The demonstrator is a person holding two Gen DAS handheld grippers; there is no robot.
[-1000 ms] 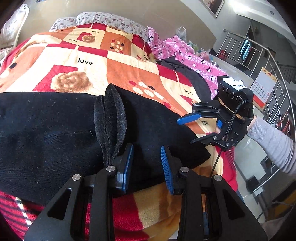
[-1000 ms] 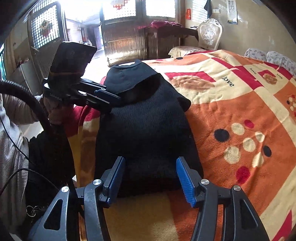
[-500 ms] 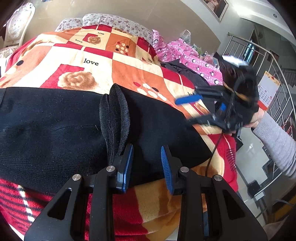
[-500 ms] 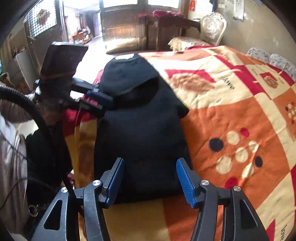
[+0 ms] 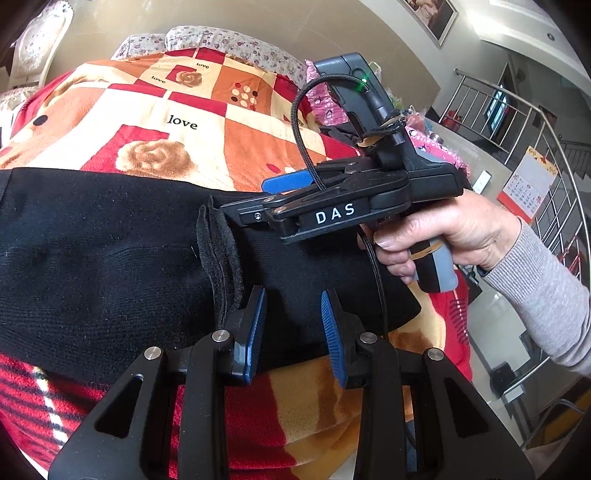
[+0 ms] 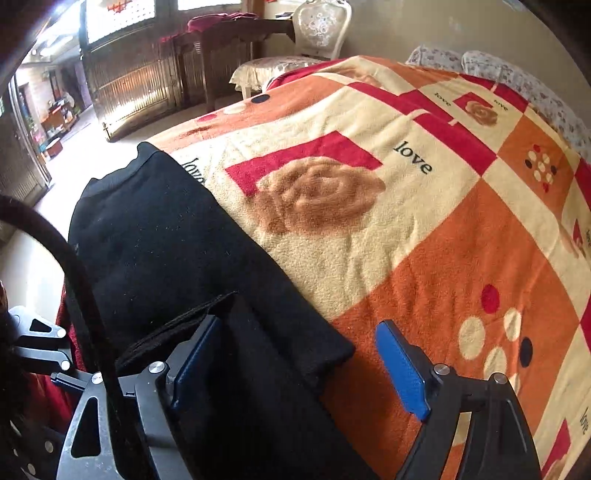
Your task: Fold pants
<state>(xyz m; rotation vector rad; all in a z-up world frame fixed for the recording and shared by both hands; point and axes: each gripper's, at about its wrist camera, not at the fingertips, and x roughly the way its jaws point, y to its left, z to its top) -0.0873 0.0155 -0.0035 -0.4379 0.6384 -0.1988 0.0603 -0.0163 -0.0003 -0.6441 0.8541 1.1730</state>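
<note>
On the blanket (image 6: 424, 236), black pants (image 6: 159, 236), half folded

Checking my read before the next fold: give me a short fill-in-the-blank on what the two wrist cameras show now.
1. The pants are ___ in colour.
2. They lie on a blanket printed with the word ___.
3. The right gripper has its jaws ___, with nothing pinched.
4. The hand holding it wears a ___ sleeve.

Missing words: black; love; open; grey

A patchwork "love" blanket (image 6: 424, 229) covers the bed; an ornate chair (image 6: 317, 33) beyond; a railing (image 5: 554, 155) opposite.
</note>
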